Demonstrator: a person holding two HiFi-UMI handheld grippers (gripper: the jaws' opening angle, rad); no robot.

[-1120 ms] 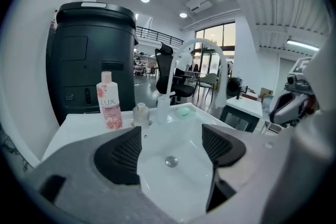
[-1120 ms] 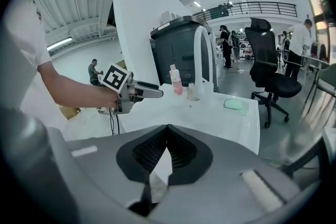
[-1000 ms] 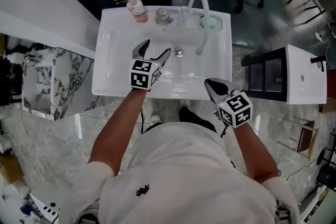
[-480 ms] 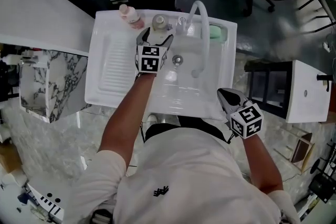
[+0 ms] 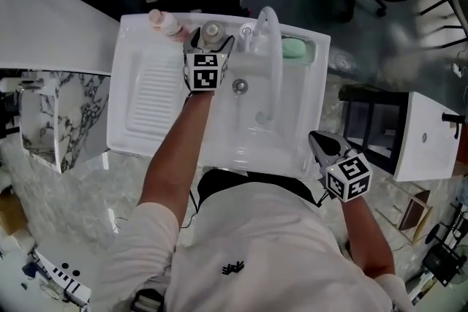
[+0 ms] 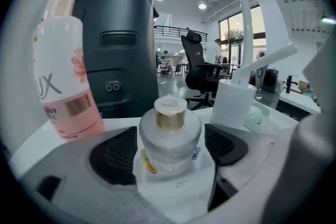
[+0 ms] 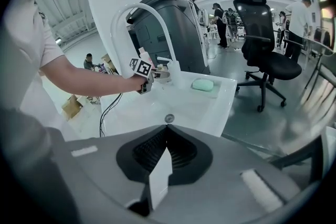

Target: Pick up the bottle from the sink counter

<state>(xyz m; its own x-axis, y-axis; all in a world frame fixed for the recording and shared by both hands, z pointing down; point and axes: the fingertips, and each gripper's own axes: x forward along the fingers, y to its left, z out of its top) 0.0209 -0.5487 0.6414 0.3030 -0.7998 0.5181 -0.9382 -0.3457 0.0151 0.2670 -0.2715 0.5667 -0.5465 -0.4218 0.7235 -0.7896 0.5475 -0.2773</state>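
Observation:
A small frosted bottle [image 5: 213, 30] with a gold neck and pale cap stands on the back ledge of the white sink [image 5: 146, 102], seen close in the left gripper view [image 6: 169, 134]. My left gripper [image 5: 211, 42] reaches over the basin and its jaws are opening, one on each side of the bottle. A gap shows between each dark pad [image 6: 113, 155] and the glass. A taller pink bottle [image 5: 162, 21] stands just left of it [image 6: 63, 81]. My right gripper [image 5: 322, 145] hangs at the sink's front right corner, shut on nothing [image 7: 165, 152].
A white arched faucet [image 5: 269, 62] rises just right of the small bottle. Beyond it a green soap bar [image 5: 294, 48] lies in the back right recess. A ribbed drainboard [image 5: 150, 95] fills the sink's left side. A black bin [image 6: 118, 39] stands behind the ledge.
My left gripper has moved from over the basin's front to the back ledge and now straddles the small bottle. The right gripper has stayed by the front edge.

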